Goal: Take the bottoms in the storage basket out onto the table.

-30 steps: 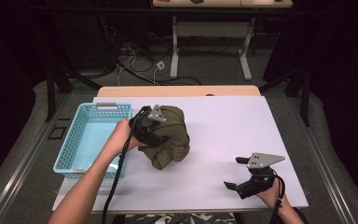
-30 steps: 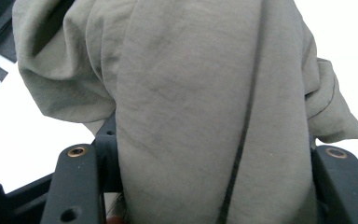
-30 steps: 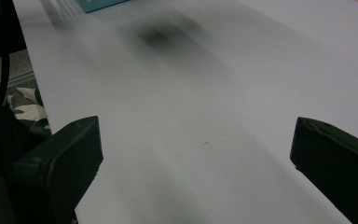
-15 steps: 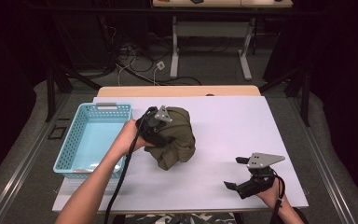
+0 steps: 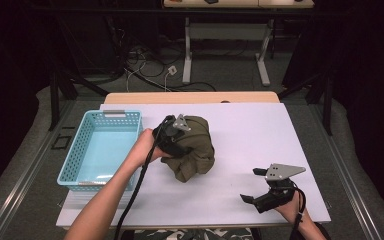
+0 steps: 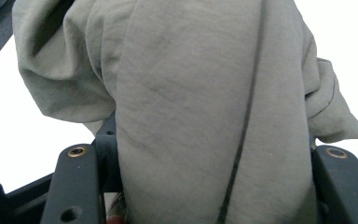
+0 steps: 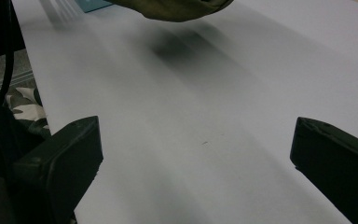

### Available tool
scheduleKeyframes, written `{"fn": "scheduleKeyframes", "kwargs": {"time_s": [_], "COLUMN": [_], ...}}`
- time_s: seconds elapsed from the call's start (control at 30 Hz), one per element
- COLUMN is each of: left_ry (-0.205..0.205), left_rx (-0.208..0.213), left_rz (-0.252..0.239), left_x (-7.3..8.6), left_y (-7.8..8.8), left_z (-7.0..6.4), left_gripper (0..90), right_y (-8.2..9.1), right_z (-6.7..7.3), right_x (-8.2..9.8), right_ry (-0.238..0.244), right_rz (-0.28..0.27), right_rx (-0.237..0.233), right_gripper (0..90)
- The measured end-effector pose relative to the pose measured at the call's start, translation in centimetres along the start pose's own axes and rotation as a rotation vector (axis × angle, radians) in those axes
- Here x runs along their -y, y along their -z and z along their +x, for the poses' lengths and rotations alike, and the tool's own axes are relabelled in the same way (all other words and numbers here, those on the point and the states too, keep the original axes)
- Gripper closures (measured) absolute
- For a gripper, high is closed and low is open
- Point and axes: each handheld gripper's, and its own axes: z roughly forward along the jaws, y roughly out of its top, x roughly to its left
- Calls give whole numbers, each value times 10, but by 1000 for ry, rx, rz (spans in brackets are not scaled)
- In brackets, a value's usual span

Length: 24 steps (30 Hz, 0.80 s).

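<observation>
Beside the basket (image 5: 100,150), the left tool (image 5: 172,137) clamps the bunched olive cloth (image 5: 192,150), hanging lengthwise downward.

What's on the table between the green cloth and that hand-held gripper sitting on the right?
Nothing: in the high view, only bare white table separates the cloth from the right hand-held gripper. The right gripper view shows the same empty stretch.

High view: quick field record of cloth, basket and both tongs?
cloth: olive cloth, bunched, right of the basket
basket: light blue basket, left side of white table, nothing visible inside
left tongs: left tongs shut on the cloth; fabric between jaws in left gripper view
right tongs: right tongs open, low over the table's near right corner, holding nothing
</observation>
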Motion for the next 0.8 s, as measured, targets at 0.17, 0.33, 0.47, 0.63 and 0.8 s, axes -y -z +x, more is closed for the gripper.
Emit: {"fn": "scheduleKeyframes", "kwargs": {"time_s": [0.17, 0.33, 0.47, 0.63, 0.8], "left_ry": [8, 12, 18, 26, 31], "left_rx": [2, 6, 6, 4, 2], "left_rz": [-4, -4, -9, -10, -12], "left_x": [-2, -3, -4, -4, -5], "left_y": [-6, -12, -15, -19, -23], "left_z": [-1, -1, -1, -1, -1], "left_gripper": [378, 377, 377, 377, 377], "right_y": [0, 0, 0, 0, 0], "right_z": [0, 0, 0, 0, 0], "right_x": [0, 0, 0, 0, 0], "right_ry": [0, -1, 0, -1, 1], "right_rz": [0, 0, 1, -1, 0], "right_rx": [0, 1, 0, 0, 0], "right_gripper": [21, 22, 22, 22, 22]}}
